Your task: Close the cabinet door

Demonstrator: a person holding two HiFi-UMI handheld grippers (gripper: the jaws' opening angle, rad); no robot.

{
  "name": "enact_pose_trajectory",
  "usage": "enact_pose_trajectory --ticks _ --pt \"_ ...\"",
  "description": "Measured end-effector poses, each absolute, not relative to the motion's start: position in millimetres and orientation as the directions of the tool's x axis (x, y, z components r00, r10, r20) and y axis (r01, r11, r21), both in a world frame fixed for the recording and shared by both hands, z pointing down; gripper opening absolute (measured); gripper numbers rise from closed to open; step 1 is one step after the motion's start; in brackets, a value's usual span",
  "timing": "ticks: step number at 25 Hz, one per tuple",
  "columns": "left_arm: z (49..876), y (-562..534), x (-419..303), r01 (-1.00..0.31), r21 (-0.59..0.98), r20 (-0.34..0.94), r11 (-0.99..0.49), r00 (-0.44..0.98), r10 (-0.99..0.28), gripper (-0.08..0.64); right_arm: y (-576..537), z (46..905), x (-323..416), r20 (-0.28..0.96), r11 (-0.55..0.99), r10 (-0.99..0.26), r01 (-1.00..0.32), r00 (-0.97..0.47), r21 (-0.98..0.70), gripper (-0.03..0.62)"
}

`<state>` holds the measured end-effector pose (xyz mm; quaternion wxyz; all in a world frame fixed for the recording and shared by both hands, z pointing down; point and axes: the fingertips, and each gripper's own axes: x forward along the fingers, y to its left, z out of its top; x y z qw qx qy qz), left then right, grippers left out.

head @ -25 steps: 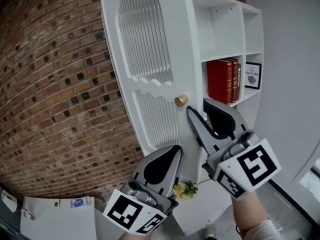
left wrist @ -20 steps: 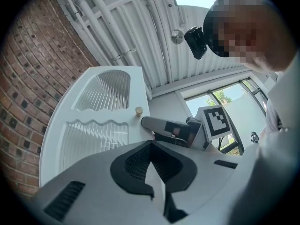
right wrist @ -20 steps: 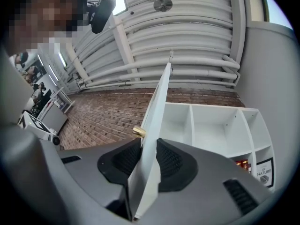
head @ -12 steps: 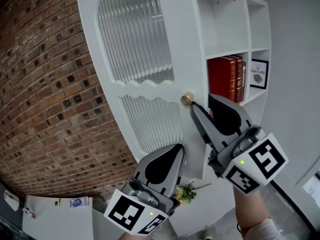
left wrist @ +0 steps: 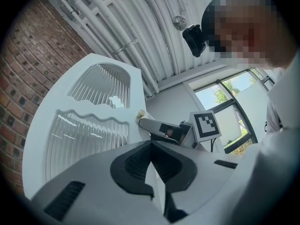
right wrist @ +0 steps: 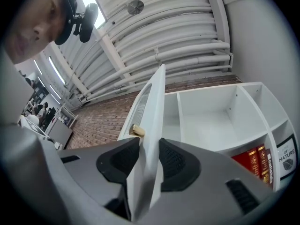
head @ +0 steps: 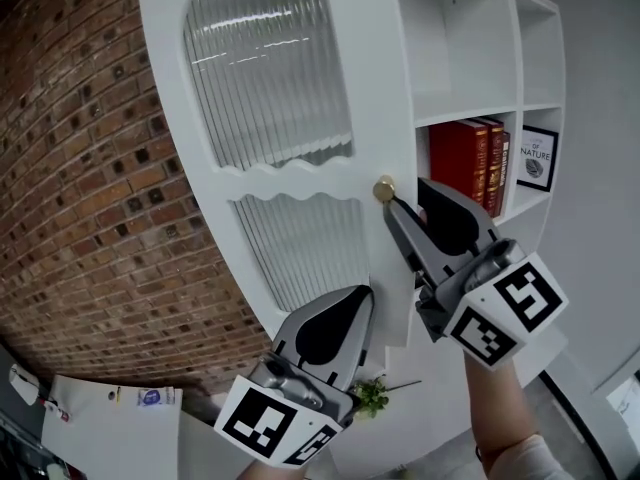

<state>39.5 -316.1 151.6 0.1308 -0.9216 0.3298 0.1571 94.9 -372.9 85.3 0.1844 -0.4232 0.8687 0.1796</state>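
Standing ajar before the brick wall (head: 90, 168), the cabinet door (head: 270, 118) is not yet shut. Left tool (head: 360, 303) is clenched on the door's free edge near its lower corner. Right tool (head: 408, 196), its jaws having just been opening, loosely straddles that edge just below the brass knob (head: 384, 189); the white cabinet (head: 470, 58) with red books (head: 468, 163) is at right.

right gripper (right wrist: 148, 146): jaws just been opening, astride cabinet door (right wrist: 154, 97) edge | brass knob (right wrist: 137, 130): left face, beside left jaw | red books (right wrist: 255, 161): far right shelf
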Motion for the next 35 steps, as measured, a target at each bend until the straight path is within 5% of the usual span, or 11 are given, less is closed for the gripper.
enact_pose_trajectory --ticks 35 --pt "168 -401 86 -0.796 -0.132 -0.330 -0.591 0.597 -0.731 0.009 -491 84 110 -0.479 0.501 -0.670 -0.821 -0.567 0.272 0.153"
